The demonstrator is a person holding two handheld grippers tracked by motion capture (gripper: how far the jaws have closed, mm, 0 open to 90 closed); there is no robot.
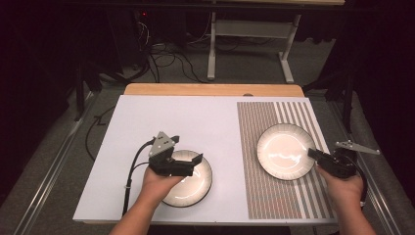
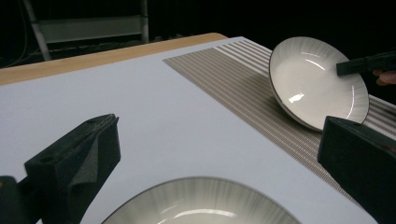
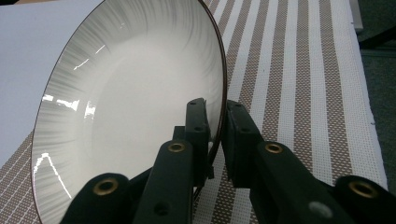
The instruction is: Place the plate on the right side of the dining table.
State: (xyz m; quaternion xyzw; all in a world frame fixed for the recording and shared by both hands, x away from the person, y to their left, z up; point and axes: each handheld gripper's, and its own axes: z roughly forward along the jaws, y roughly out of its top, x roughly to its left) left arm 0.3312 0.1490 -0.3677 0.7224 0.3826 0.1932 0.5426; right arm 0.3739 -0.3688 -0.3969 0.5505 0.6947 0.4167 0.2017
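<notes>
Two white plates with dark rims are on the table. The near-left plate (image 1: 195,188) (image 2: 201,207) lies flat on the white sheet, and my left gripper (image 1: 193,165) (image 2: 219,158) hovers over it, open wide with nothing between its jaws. The right plate (image 1: 284,152) (image 2: 313,79) (image 3: 130,107) is on the striped placemat (image 1: 259,196) (image 3: 299,70), tilted with its gripped edge raised. My right gripper (image 1: 313,154) (image 2: 366,63) (image 3: 217,126) is shut on that plate's right rim, one jaw inside the rim and one outside.
The white sheet (image 1: 161,122) (image 2: 140,98) covers the left of the table, with a wooden edge (image 1: 210,89) at the back. Beyond the table are a metal stand (image 1: 249,34) and cables on a dark floor.
</notes>
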